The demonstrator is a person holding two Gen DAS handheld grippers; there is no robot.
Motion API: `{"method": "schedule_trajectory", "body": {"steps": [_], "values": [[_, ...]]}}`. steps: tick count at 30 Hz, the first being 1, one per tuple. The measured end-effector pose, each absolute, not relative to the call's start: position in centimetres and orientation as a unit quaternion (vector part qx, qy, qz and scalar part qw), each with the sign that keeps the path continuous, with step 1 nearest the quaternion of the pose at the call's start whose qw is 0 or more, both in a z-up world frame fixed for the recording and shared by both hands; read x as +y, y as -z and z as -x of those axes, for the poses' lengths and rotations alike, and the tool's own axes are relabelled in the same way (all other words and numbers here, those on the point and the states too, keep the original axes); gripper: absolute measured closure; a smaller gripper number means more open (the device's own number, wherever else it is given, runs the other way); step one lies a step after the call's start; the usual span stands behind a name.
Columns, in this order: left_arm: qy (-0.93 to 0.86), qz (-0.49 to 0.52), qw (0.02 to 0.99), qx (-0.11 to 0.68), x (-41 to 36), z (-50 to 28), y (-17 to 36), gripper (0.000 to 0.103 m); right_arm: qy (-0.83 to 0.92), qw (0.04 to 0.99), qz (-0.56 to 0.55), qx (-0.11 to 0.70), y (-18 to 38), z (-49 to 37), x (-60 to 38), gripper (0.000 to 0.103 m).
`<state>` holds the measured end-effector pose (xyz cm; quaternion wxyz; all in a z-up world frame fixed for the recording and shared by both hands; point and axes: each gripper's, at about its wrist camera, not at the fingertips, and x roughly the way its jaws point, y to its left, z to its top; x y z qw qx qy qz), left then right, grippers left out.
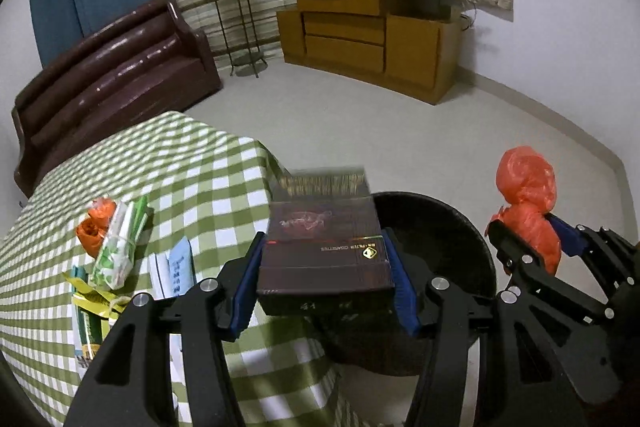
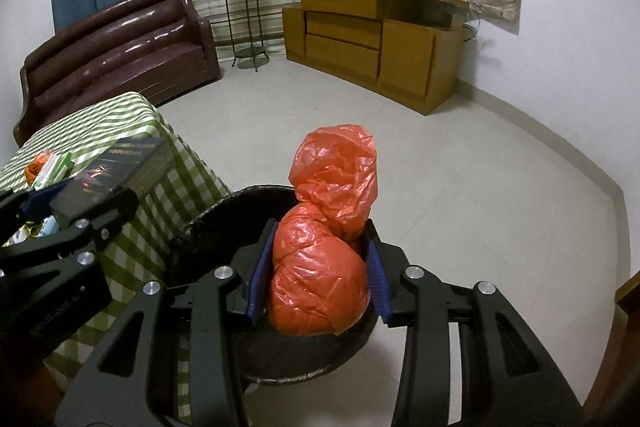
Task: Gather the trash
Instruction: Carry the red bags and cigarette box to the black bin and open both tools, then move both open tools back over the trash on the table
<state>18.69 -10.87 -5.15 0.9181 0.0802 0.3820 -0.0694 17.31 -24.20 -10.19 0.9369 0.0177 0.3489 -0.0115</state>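
My left gripper is shut on a dark maroon cigarette box, blue pads against both its sides, at the table's edge and over the near rim of a black trash bin. A knotted orange plastic bag sits between the pads of my right gripper, which is shut on it directly above the bin. The left wrist view shows that bag and the right gripper at its right. My left gripper and the box appear at the left of the right wrist view.
On the green checked tablecloth lie a green-and-white tissue pack, small orange bags, leaflets and a yellow wrapper. Beyond are a brown sofa, a plant stand, a wooden cabinet and open tiled floor.
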Motion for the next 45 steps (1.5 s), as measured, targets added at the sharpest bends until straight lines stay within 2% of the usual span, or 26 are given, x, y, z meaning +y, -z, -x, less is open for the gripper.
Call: {"method": "schedule_trajectory", "body": {"steps": [1, 4, 19, 22, 25, 45], "values": [[0.068, -0.081, 0.918, 0.381, -10.9, -18.8, 5.1, 0.038, 0.011, 0.938, -0.018, 0.347, 10.2, -17.4, -24.2, 0.050], [0.062, -0.080, 0.919, 0.381, -11.2, -19.0, 5.2, 0.033, 0.015, 0.938, -0.013, 0.345, 10.2, -17.4, -24.2, 0.046], [0.061, -0.071, 0.926, 0.365, -9.1, -17.1, 3.6, 0.030, 0.056, 0.937, -0.024, 0.343, 9.2, -14.6, -24.5, 0.043], [0.064, -0.066, 0.928, 0.361, -8.0, -15.9, 3.0, 0.030, 0.057, 0.940, -0.023, 0.336, 8.6, -13.5, -23.8, 0.034], [0.059, -0.065, 0.932, 0.353, -6.7, -14.7, 2.3, 0.029, 0.054, 0.941, -0.022, 0.333, 7.9, -12.7, -22.8, 0.031], [-0.036, -0.054, 0.939, 0.339, 7.3, -7.3, 1.7, 0.026, -0.029, 0.946, -0.001, 0.324, 4.5, -7.5, -11.5, 0.031]]}}
